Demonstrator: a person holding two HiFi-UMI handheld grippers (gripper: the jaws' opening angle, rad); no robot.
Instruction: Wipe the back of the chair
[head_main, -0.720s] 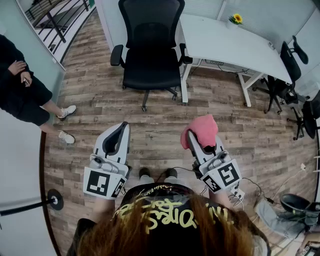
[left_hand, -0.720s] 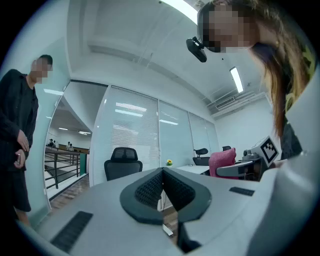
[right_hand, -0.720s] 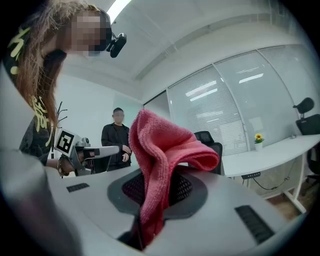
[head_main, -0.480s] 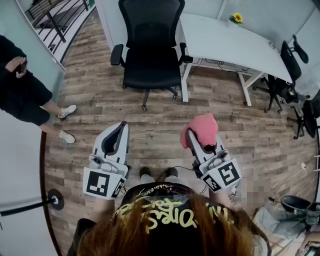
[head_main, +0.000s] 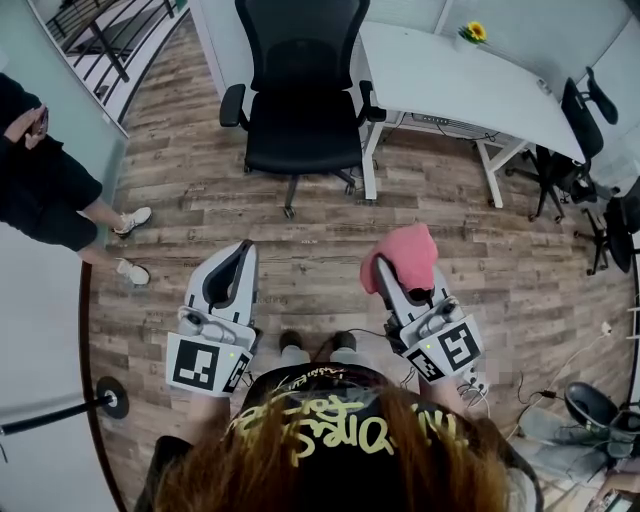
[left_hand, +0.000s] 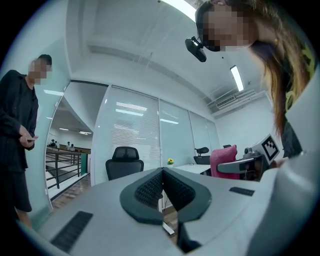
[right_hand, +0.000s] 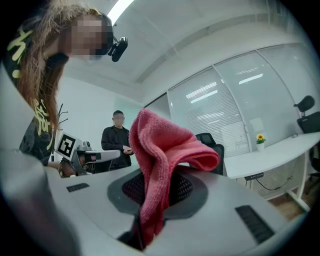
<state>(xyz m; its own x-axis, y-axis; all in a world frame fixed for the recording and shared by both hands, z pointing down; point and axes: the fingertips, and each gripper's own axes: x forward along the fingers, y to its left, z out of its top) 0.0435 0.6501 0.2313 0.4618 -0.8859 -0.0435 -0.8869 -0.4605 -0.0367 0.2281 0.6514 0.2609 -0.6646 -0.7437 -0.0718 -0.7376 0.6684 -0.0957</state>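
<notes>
- since 0.7 s ago both grippers sit almost unchanged; the bystander (head_main: 40, 185) at the left edge has raised a hand.
- right gripper (head_main: 392, 285): jaws clamped on a pink cloth (right_hand: 160, 150), which stands up from the jaws along the gripper's axis and folds over at its top.
- left gripper (left_hand: 162, 172): jaws pressed together, nothing between them.
- black office chair (head_main: 300, 90): well apart from both grippers, just beside the white desk (head_main: 450, 80). it is upright, backrest long axis vertical, seat front toward the person holding the grippers.
- head view only: floor layout, the chair's armrests and its base.
- left gripper view only: the chair's backrest seen level, with the right gripper and cloth at the right.
- no view shows the backrest's rear face; in the right gripper view the cloth covers most of the chair.
</notes>
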